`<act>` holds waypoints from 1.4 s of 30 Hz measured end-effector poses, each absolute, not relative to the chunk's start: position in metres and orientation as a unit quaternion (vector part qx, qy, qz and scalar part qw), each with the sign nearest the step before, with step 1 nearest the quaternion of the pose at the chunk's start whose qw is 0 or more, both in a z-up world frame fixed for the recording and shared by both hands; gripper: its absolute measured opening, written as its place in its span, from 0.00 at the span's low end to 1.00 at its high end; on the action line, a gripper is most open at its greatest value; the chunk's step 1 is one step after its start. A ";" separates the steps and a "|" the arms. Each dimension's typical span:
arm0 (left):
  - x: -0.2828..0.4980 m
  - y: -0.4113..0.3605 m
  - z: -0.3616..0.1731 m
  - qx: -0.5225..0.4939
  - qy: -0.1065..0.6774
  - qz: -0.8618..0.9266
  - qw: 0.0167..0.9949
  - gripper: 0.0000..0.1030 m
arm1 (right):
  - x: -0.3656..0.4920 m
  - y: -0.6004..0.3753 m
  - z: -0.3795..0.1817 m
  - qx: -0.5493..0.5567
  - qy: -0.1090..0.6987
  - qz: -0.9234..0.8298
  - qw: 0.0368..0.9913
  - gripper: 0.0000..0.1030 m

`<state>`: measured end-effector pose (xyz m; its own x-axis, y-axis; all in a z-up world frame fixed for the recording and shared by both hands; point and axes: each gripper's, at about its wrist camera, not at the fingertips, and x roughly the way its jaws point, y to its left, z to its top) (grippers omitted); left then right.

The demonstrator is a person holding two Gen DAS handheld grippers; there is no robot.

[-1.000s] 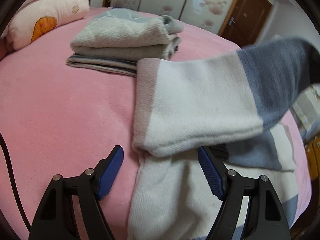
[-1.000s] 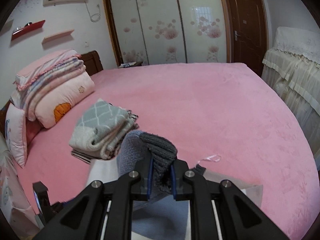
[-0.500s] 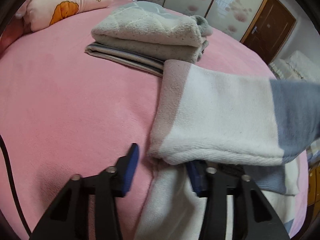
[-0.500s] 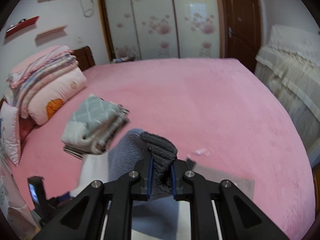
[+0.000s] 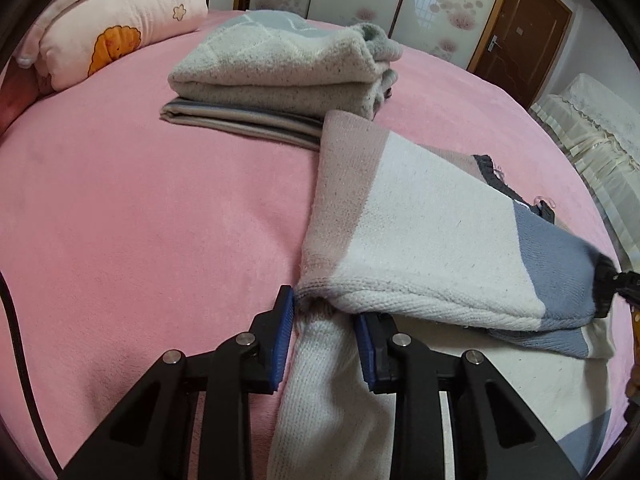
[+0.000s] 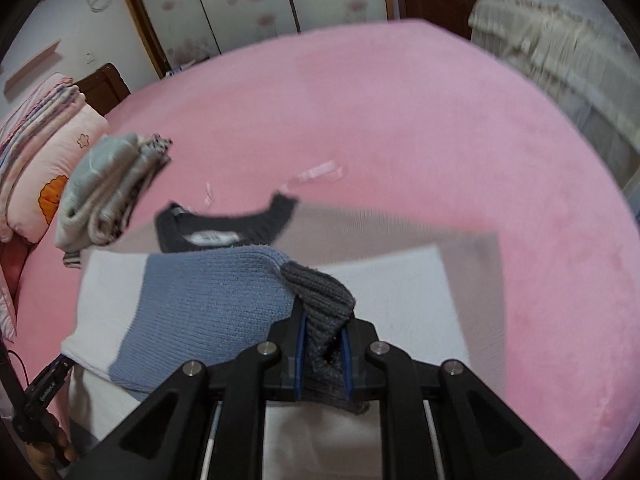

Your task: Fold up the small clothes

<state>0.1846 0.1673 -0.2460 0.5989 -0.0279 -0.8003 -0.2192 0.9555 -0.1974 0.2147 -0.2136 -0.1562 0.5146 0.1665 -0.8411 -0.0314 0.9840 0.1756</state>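
Note:
A small knit sweater in white, pale pink and blue-grey lies on the pink bed. Its sleeve is folded across the body. My left gripper has its jaws partly closed around the white knit at the sleeve's fold, without pressing it flat. My right gripper is shut on the sleeve's dark grey cuff and holds it low over the sweater body. The dark collar with a label shows beyond the sleeve.
A stack of folded clothes lies behind the sweater, also in the right wrist view. Pillows and folded bedding sit at the bed's head. A lace-covered piece of furniture stands beside the bed.
My right gripper has carried the cuff down across the sweater body. My left gripper has moved forward to the sleeve's fold and its jaws have narrowed around the knit.

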 end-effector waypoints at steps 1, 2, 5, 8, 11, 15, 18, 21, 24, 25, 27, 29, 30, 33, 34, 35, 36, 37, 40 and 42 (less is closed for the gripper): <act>0.188 0.170 -0.248 -0.141 0.446 0.054 0.882 0.29 | 0.216 -0.218 -0.161 0.082 0.493 0.058 0.864 0.20; 0.188 0.171 -0.248 -0.145 0.448 0.052 0.880 0.29 | 0.216 -0.222 -0.162 0.097 0.493 0.057 0.863 0.22; 0.188 0.173 -0.250 -0.149 0.451 0.048 0.879 0.30 | 0.210 -0.241 -0.158 0.155 0.483 0.067 0.859 0.29; 0.189 0.173 -0.253 -0.149 0.452 0.046 0.878 0.31 | 0.198 -0.255 -0.150 0.168 0.472 0.069 0.863 0.34; 0.189 0.174 -0.255 -0.151 0.452 0.046 0.878 0.31 | 0.187 -0.265 -0.151 0.176 0.475 0.081 0.858 0.34; 0.189 0.176 -0.256 -0.155 0.452 0.046 0.877 0.32 | 0.178 -0.265 -0.165 0.171 0.489 0.097 0.850 0.34; 0.189 0.176 -0.257 -0.157 0.453 0.046 0.876 0.32 | 0.176 -0.258 -0.174 0.162 0.493 0.107 0.848 0.34; 0.189 0.175 -0.257 -0.157 0.454 0.046 0.876 0.32 | 0.177 -0.250 -0.179 0.159 0.490 0.119 0.849 0.34; 0.189 0.176 -0.258 -0.159 0.455 0.046 0.875 0.32 | 0.179 -0.250 -0.181 0.161 0.489 0.120 0.849 0.24; 0.190 0.177 -0.258 -0.161 0.455 0.046 0.875 0.32 | 0.179 -0.251 -0.180 0.160 0.491 0.114 0.849 0.17; 0.189 0.178 -0.257 -0.164 0.455 0.044 0.874 0.32 | 0.175 -0.259 -0.177 0.182 0.495 0.114 0.842 0.10; 0.189 0.179 -0.257 -0.168 0.456 0.043 0.873 0.33 | 0.169 -0.266 -0.169 0.195 0.491 0.112 0.842 0.10; 0.189 0.180 -0.257 -0.170 0.456 0.042 0.873 0.33 | 0.165 -0.266 -0.164 0.192 0.488 0.111 0.844 0.09; 0.189 0.180 -0.258 -0.171 0.457 0.041 0.872 0.33 | 0.158 -0.261 -0.157 0.168 0.490 0.104 0.849 0.09; 0.189 0.180 -0.258 -0.172 0.457 0.041 0.872 0.33 | 0.159 -0.257 -0.159 0.151 0.495 0.097 0.850 0.09; 0.190 0.181 -0.258 -0.173 0.458 0.041 0.871 0.33 | 0.159 -0.255 -0.161 0.141 0.499 0.093 0.850 0.09; 0.190 0.181 -0.257 -0.173 0.459 0.041 0.870 0.34 | 0.161 -0.253 -0.166 0.132 0.506 0.088 0.848 0.09; 0.189 0.181 -0.256 -0.173 0.461 0.041 0.869 0.35 | 0.162 -0.251 -0.170 0.127 0.511 0.084 0.846 0.09; 0.187 0.183 -0.252 -0.173 0.467 0.034 0.867 0.39 | 0.162 -0.248 -0.171 0.115 0.513 0.071 0.848 0.11; 0.183 0.184 -0.246 -0.165 0.472 0.034 0.865 0.46 | 0.160 -0.246 -0.167 0.102 0.510 0.064 0.852 0.14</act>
